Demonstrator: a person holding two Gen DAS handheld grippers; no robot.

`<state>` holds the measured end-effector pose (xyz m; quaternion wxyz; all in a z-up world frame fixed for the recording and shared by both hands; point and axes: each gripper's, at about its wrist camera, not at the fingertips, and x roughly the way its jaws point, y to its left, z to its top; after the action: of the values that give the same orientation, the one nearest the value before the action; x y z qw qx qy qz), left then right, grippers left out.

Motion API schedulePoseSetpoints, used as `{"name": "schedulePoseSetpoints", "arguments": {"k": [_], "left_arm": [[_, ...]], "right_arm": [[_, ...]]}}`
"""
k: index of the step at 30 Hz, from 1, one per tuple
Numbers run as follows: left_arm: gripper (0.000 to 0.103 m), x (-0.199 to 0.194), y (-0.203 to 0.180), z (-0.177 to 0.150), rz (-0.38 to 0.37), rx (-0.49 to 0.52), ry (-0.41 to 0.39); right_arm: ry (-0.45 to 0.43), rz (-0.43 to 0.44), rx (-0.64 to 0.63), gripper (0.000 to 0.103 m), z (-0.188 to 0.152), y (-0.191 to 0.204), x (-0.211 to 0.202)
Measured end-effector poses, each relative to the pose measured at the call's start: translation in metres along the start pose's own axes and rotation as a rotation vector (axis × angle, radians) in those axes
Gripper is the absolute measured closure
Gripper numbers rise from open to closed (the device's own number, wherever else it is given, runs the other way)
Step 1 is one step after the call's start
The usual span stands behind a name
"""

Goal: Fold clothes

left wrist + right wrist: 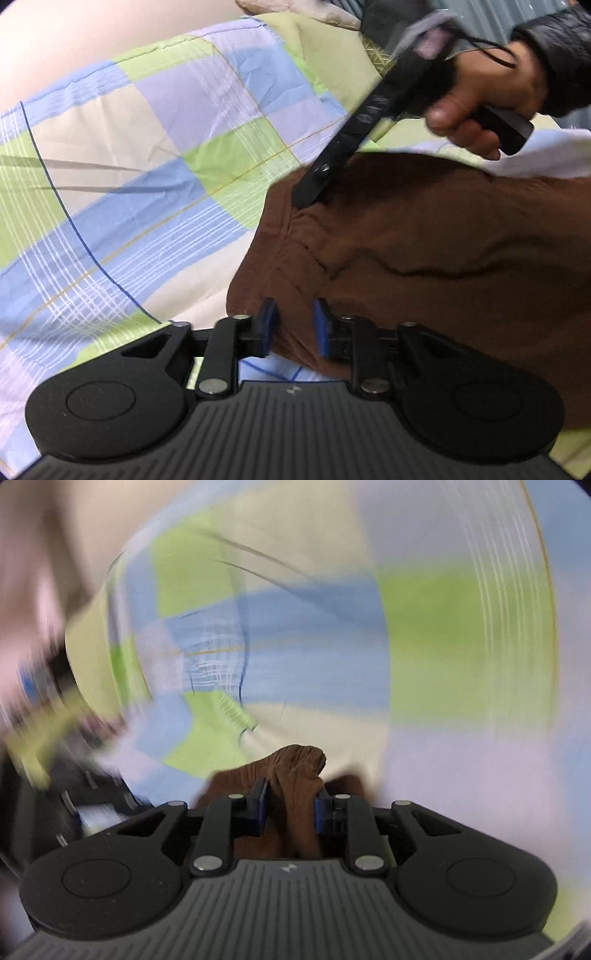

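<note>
A brown garment [424, 251] lies on a checked bedsheet [155, 147] of blue, green, lilac and cream. My left gripper [293, 314] holds the garment's near edge between its blue pads, the fabric bunched between them. The right gripper [310, 192] shows in the left wrist view, held by a hand, its tip pressed on a gathered part of the garment farther away. In the right wrist view the right gripper [291, 797] is shut on a ribbed brown bunch of the garment [295, 764]. That view is blurred by motion.
The sheet [424, 635] spreads wide to the left of the garment. A beige surface [92, 33] lies beyond the sheet's far edge. The person's hand and dark sleeve [480, 88] are at the upper right.
</note>
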<state>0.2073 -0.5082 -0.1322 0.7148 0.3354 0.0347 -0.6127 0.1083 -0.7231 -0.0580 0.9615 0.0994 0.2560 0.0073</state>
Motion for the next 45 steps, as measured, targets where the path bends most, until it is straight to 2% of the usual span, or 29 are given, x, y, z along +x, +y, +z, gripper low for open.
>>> {"name": "schedulePoseSetpoints", "arguments": {"k": [1, 3, 5, 6, 9, 11, 14, 16, 18, 22, 24, 25, 27, 28, 29, 33, 36, 39, 42, 45], "left_arm": [[0.065, 0.003, -0.001, 0.000, 0.001, 0.001, 0.011], [0.065, 0.016, -0.003, -0.001, -0.002, 0.007, 0.052], [0.065, 0.016, -0.003, -0.002, 0.004, 0.002, 0.055], [0.065, 0.014, -0.003, -0.001, 0.006, -0.001, 0.059], [0.065, 0.006, 0.001, -0.001, 0.011, -0.030, 0.075], [0.064, -0.008, 0.000, -0.001, 0.025, -0.039, 0.070], [0.065, -0.042, -0.014, -0.002, 0.048, -0.017, 0.048], [0.064, -0.064, -0.029, -0.004, 0.050, 0.010, 0.031], [0.058, -0.106, -0.060, -0.009, 0.056, 0.061, -0.001], [0.056, -0.165, -0.114, -0.023, 0.013, 0.122, -0.070], [0.053, -0.205, -0.155, -0.039, -0.068, 0.192, -0.117], [0.051, -0.217, -0.170, -0.044, -0.086, 0.246, -0.120], [0.042, -0.241, -0.202, -0.060, -0.117, 0.380, -0.128], [0.041, -0.246, -0.210, -0.065, -0.122, 0.424, -0.128], [0.041, -0.253, -0.226, -0.076, -0.125, 0.518, -0.123], [0.041, -0.255, -0.264, -0.104, -0.016, 0.808, -0.156], [0.037, -0.238, -0.274, -0.113, 0.090, 0.970, -0.208], [0.035, -0.224, -0.279, -0.122, 0.113, 1.124, -0.248], [0.035, -0.223, -0.283, -0.129, 0.103, 1.253, -0.289], [0.035, -0.219, -0.283, -0.126, 0.089, 1.294, -0.294]], "right_arm": [[0.028, -0.013, -0.010, 0.082, -0.002, -0.001, 0.006], [0.130, 0.011, 0.079, 0.081, -0.013, -0.020, 0.029], [0.153, 0.042, 0.167, 0.080, -0.022, -0.038, 0.039], [0.148, 0.055, 0.211, 0.078, -0.025, -0.045, 0.040], [0.046, 0.066, 0.327, 0.072, -0.031, -0.055, 0.017], [-0.001, 0.034, 0.332, 0.070, -0.032, -0.051, -0.006], [-0.040, -0.027, 0.256, 0.068, -0.038, -0.038, -0.058], [-0.038, -0.054, 0.179, 0.066, -0.050, -0.016, -0.096], [-0.034, -0.080, 0.103, 0.063, -0.063, 0.009, -0.135], [-0.013, -0.137, -0.034, 0.056, -0.101, 0.070, -0.192], [0.024, -0.178, -0.119, 0.051, -0.128, 0.107, -0.221], [0.045, -0.192, -0.148, 0.050, -0.137, 0.119, -0.230], [0.077, -0.205, -0.175, 0.047, -0.152, 0.135, -0.243], [0.097, -0.213, -0.176, 0.046, -0.163, 0.145, -0.252], [0.106, -0.221, -0.164, 0.044, -0.168, 0.149, -0.257], [0.081, -0.223, -0.054, 0.040, -0.179, 0.159, -0.276], [0.068, -0.227, -0.031, 0.039, -0.182, 0.167, -0.286], [0.068, -0.230, -0.056, 0.037, -0.182, 0.176, -0.295], [0.061, -0.250, -0.067, 0.035, -0.182, 0.181, -0.305], [0.041, -0.270, -0.059, 0.032, -0.181, 0.181, -0.312]]}}
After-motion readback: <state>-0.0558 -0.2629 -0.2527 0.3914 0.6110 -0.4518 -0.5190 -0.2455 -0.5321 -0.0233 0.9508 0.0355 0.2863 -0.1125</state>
